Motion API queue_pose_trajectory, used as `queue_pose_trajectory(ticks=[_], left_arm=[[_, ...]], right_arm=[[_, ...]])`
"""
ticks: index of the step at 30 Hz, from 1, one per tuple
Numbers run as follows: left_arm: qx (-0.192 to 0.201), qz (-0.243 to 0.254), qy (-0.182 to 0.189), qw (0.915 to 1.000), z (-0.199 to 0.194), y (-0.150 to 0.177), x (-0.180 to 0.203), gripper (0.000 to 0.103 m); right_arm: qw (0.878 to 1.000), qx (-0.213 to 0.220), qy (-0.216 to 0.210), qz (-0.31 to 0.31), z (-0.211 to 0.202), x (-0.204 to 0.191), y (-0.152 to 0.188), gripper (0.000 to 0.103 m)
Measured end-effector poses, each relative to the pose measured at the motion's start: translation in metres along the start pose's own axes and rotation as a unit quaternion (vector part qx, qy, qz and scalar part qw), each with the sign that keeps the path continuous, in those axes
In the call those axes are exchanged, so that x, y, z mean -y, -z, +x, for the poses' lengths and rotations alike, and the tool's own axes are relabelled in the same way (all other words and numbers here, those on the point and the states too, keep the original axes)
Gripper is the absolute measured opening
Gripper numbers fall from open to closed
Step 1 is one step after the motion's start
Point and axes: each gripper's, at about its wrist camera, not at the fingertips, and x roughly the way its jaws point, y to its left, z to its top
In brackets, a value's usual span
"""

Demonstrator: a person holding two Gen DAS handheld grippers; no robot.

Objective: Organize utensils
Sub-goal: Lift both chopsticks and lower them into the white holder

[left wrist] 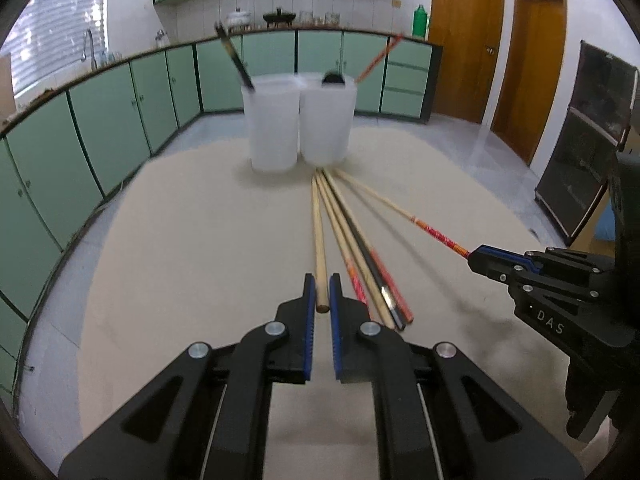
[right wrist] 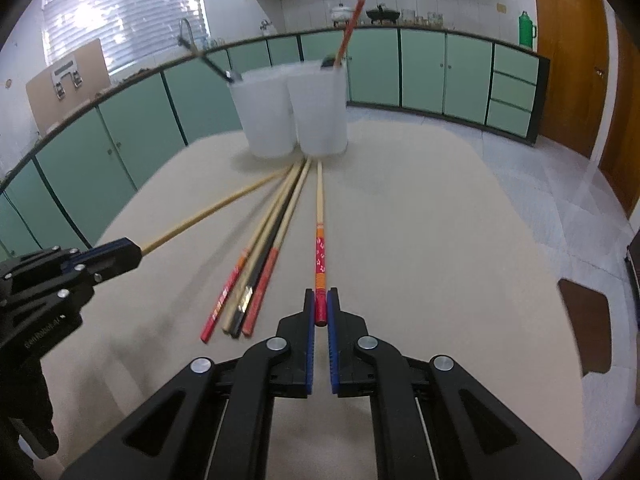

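Two translucent white cups stand at the table's far side: the left cup [left wrist: 273,124] holds a black chopstick [left wrist: 236,58], the right cup [left wrist: 327,118] holds a red one [left wrist: 376,59]. My left gripper [left wrist: 322,298] is shut on the thick end of a plain wooden chopstick [left wrist: 318,232]. My right gripper [right wrist: 320,312] is shut on the red patterned end of another chopstick [right wrist: 319,220]; it also shows in the left wrist view [left wrist: 474,258]. Between them several loose chopsticks [left wrist: 360,252] lie fanned on the table, tips toward the cups.
The beige table [left wrist: 180,248] has rounded corners. Green kitchen cabinets [left wrist: 120,108] run along the back and left. Wooden doors [left wrist: 464,40] stand at the right. A brown chair seat [right wrist: 586,328] shows beside the table's right edge.
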Motion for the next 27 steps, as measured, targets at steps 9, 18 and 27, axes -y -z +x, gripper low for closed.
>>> queue_pose_trajectory(ticks=[9,18,27], left_arm=[[0.073,0.000,0.000,0.9974,-0.038,-0.040,-0.006,0.006],[0.117,-0.004,0.014,0.9930,-0.051,-0.084,-0.017,0.006],[0.136,0.004,0.020,0.9905,-0.047,-0.115,-0.020,0.006]], right_arm=[[0.998,0.066,-0.011,-0.005,-0.041,0.004,-0.042,0.006],[0.993,0.107,-0.021,-0.039,-0.064,0.002,-0.097,0.006],[0.991,0.114,-0.032,-0.069,-0.063,0.000,-0.139,0.006]])
